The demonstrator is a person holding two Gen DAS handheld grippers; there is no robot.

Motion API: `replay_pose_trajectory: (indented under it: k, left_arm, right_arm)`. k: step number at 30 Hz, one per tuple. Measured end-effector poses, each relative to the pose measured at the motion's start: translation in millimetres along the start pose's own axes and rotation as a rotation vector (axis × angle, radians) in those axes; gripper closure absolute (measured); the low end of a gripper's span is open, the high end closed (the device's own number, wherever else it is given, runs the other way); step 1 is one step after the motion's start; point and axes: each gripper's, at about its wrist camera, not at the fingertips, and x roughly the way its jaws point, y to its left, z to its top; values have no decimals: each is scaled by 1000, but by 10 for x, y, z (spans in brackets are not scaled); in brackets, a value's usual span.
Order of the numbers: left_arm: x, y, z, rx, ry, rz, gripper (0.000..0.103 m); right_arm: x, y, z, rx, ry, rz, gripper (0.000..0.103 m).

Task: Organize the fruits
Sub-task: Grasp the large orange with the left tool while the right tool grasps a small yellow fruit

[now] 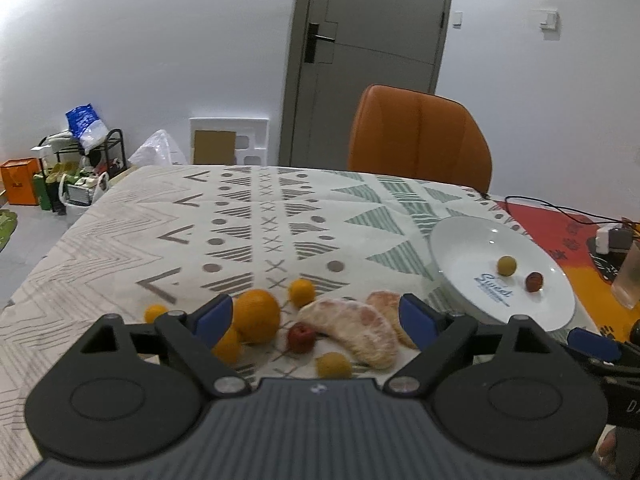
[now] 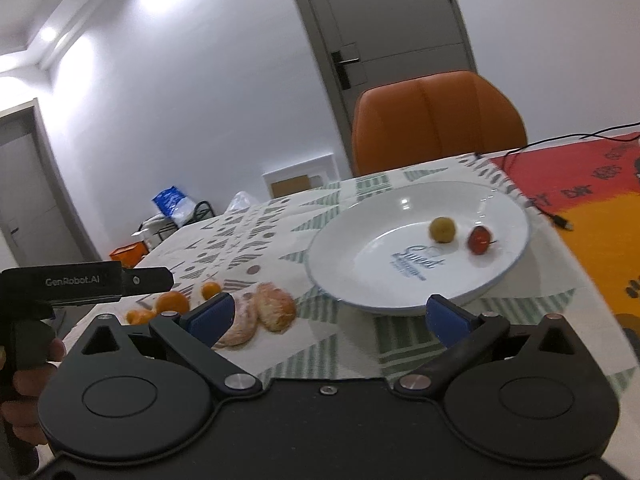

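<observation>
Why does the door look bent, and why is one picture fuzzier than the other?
Both views use fisheye lenses, so the door bows, most in the right wrist view; that view is also motion-smeared, blurring the plate lettering; the left wrist view is sharper; ceiling glare brightens the right view's upper left.

Table (image 1: 120,240) under patterned cloth (image 1: 248,216). Directly on cloth: white plate (image 1: 472,248), large orange (image 1: 256,314), small oranges (image 1: 302,291), two peeled pomelo segments (image 1: 352,330), red fruit (image 1: 301,337), yellow-green fruit (image 1: 333,365). Red-orange mat (image 1: 560,224) at right, black cable (image 1: 536,204) across it.
</observation>
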Motion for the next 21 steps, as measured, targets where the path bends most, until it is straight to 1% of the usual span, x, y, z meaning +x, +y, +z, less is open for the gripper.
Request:
replay_pose_trajectory:
  k: [9,21]
  left_arm:
    - [69,263,-101,-50,31,33,14]
    - [127,530,-215,-104,58,62,15]
  right_arm:
    - [149,191,-45,-31,35,47,0]
    - [275,377,-85,-70,68,75,1]
